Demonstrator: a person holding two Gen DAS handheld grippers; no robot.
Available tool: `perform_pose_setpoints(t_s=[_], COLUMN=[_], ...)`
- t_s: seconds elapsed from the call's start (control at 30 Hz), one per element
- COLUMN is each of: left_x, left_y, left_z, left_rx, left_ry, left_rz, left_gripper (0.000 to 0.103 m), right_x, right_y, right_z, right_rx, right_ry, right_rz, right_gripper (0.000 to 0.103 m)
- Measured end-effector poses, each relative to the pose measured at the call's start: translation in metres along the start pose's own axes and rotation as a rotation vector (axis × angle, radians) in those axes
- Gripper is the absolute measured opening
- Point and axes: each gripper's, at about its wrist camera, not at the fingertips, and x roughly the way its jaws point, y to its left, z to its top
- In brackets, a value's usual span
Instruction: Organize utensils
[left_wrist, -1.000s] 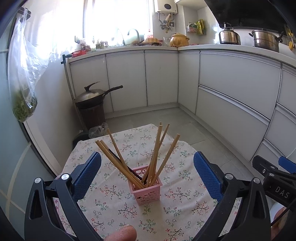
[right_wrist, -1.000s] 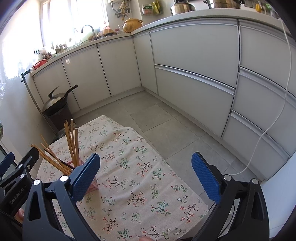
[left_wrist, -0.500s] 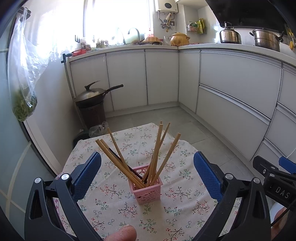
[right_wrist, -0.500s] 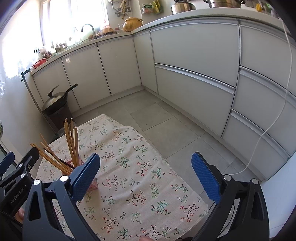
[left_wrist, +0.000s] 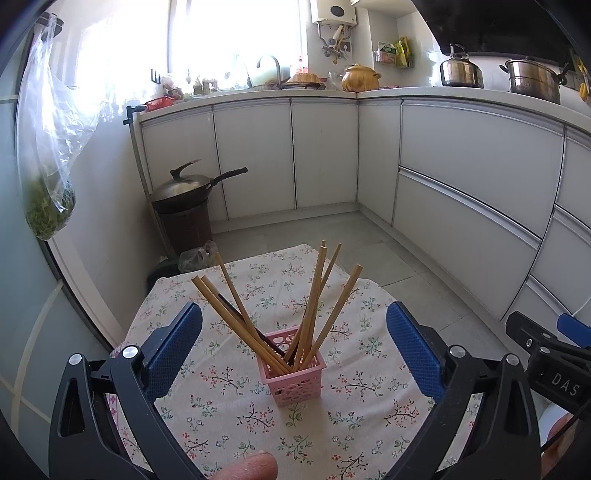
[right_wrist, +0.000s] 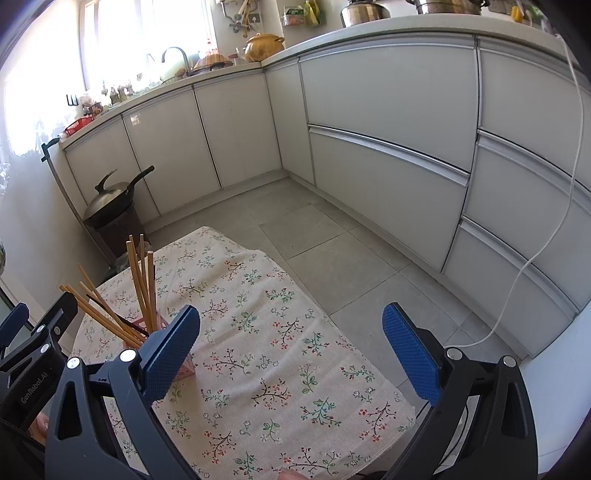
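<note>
The pink basket of upright, splayed chopsticks sits dead ahead of the left gripper, the nearer one, and left of the right gripper; both jaws wide, empty.

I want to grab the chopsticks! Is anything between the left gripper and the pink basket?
Nothing visible is. The left gripper is open, and only bare flowered tablecloth lies between it and the pink basket holding the chopsticks.

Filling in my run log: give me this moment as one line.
left hand-held gripper: open, empty | right hand-held gripper: open, empty | chopsticks: standing in pink basket | floral tablecloth: otherwise bare
</note>
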Motion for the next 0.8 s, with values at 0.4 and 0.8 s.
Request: perform_pose_setpoints(t_s=[0.4,0.8], left_x=[-0.0025,-0.0029], left_y=[-0.002,-0.0046], left_z=[0.0011,0.002], left_rx=[0.004,0.012], left_ry=[-0.005,0.002], left_rz=[0.014,0.016], left_gripper=[0.096,0.096], right_x=[0.0002,0.0003], right_y=[-0.0004,-0.0006], right_z=[-0.0004,-0.0007], right_rx=[-0.004,-0.005], right_ry=[0.001,0.005], right_rz=[0.002,0.004], right_gripper=[0.096,0.096])
